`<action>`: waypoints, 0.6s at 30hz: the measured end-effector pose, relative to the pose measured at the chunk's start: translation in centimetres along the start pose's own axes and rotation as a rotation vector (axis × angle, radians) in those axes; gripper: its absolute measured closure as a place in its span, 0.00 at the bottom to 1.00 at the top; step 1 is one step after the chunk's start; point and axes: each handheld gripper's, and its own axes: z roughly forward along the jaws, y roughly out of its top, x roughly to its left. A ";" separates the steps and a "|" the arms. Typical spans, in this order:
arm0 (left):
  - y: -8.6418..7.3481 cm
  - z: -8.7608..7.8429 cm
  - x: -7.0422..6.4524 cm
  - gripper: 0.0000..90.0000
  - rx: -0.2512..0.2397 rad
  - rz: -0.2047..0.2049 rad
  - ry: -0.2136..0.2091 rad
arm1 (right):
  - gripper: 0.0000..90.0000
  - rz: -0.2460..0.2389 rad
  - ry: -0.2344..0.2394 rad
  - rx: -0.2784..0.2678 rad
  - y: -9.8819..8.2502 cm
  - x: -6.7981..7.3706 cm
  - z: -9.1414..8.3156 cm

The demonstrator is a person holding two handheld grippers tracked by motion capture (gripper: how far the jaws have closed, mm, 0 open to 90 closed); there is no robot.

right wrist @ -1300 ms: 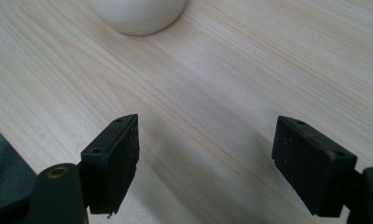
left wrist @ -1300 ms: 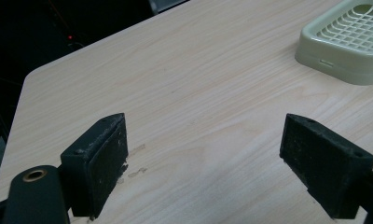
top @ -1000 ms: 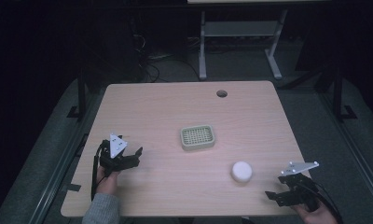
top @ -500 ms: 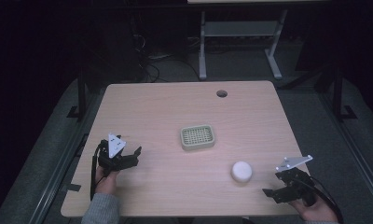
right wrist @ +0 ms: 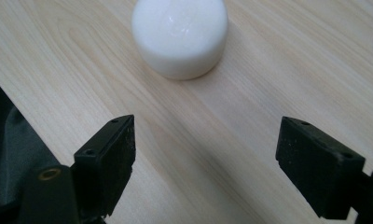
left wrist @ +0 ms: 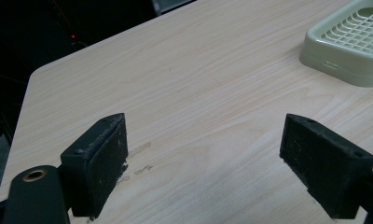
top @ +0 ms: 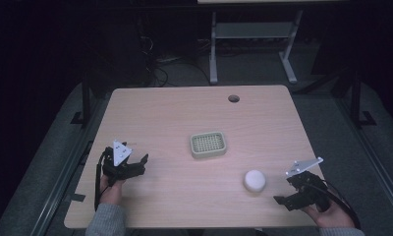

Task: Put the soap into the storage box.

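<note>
- High view: I see the round white soap-like puck [top: 254, 180] lying flat on the light wooden table [top: 184, 118], near the front edge on my right side, touching nothing.
- In the right gripper view the puck [right wrist: 180, 35] sits ahead of the jaws, apart from both.
- My right gripper [top: 288, 194] hangs just beside the puck at the table's front right corner; its jaws have just been opening and stand spread wide, with bare wood between them.
- The pale green plastic soap dish with a slotted grid top [top: 209, 144] rests mid-table, behind and to the left of the puck, well apart from it.
- My left gripper [top: 138, 164] is over the table's front left, jaws spread, holding nothing.
</note>
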 end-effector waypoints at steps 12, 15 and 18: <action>0.0 0.0 0.0 0.17 -0.004 0.000 0.001 | 0.21 -0.035 0.007 0.020 1.5 0.4 -0.1; 0.0 -0.1 0.0 0.16 -0.004 0.003 0.000 | 0.21 -0.043 0.008 0.025 1.8 0.4 -0.1; 0.0 -0.1 0.0 0.16 -0.003 0.002 0.001 | 0.21 -0.056 0.011 0.033 2.2 0.5 0.0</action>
